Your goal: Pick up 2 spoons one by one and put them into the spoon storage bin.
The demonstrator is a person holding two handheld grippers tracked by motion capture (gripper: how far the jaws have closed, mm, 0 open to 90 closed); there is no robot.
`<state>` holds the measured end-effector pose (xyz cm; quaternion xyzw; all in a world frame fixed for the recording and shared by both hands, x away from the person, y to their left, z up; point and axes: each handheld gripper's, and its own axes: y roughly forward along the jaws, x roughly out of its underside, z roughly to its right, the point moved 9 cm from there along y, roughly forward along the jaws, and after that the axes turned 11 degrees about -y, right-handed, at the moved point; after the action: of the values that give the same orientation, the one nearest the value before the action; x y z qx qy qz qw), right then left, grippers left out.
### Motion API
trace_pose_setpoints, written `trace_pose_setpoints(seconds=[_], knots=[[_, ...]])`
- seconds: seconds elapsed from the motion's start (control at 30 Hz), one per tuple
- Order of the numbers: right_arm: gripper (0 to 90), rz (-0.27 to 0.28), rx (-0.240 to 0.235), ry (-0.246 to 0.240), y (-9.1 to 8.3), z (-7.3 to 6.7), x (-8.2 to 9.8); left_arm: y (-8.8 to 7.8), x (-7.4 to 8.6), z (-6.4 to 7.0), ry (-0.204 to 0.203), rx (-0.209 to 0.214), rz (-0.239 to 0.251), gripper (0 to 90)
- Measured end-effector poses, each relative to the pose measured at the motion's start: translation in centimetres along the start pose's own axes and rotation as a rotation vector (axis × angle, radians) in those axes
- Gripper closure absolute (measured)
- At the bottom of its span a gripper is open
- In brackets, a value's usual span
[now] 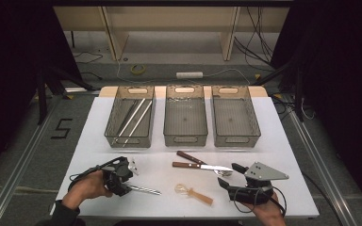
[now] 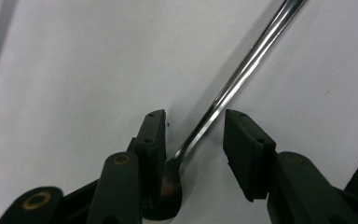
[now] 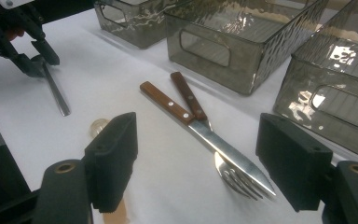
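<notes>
**Left tongs positioned over the metal spoon: alignment before the grip**

The metal spoon point(image 1: 143, 189) lies flat on the white worktop point(image 1: 283, 136), at the near left, well apart from the three grey bins point(image 1: 185, 121) along the far edge. Its bowl end sits at the left tongs point(image 1: 122, 184); its handle runs away from them toward the middle of the worktop.

Left tongs: apart, with the spoon between the jaws. In the left gripper view the shaft point(image 2: 233, 84) runs diagonally up and to the right from the bowl point(image 2: 170, 186), which lies low between the jaw bases. The left pad point(image 2: 151, 140) stands just beside the neck of the spoon, possibly touching it; the right pad point(image 2: 242, 149) stands clear of the shaft with a visible gap. No clamping is shown.

Critical relation: the long axis of the spoon lies roughly along the pointing direction of the tongs, not across the jaws. The closing line therefore crosses the thin neck near the bowl. The neck sits off-centre, nearer the left pad, so closing is likely to push the spoon sideways before both pads bear.

Right tongs point(image 1: 233, 176): wide apart and empty, resting at the near right, just beside the wooden-handled knife point(image 3: 200, 130) and fork point(image 3: 205, 126). The left hand point(image 1: 87, 186) is nearer the spoon.
</notes>
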<state>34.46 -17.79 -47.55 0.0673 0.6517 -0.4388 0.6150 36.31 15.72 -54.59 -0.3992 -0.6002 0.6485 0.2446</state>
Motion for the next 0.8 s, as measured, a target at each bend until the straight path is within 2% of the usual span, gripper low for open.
trace_pose_setpoints(seconds=[0.07,0.47,0.6,0.8], knots=[[30.5,0.000,0.000,0.000,0.01,-0.01,-0.01,0.13,0.02,-0.02,0.032,-0.005,-0.012,60.5],[30.5,-0.004,-0.001,-0.001,0.02,-0.02,0.04,0.24,-0.14,0.21,0.078,-0.001,-0.012,70.0],[30.5,-0.004,-0.002,-0.001,0.02,-0.03,0.04,0.20,-0.30,0.27,0.109,-0.019,-0.009,73.6],[30.5,-0.004,-0.002,-0.002,0.02,-0.03,0.04,0.23,-0.51,0.46,0.134,-0.023,0.007,79.9]])
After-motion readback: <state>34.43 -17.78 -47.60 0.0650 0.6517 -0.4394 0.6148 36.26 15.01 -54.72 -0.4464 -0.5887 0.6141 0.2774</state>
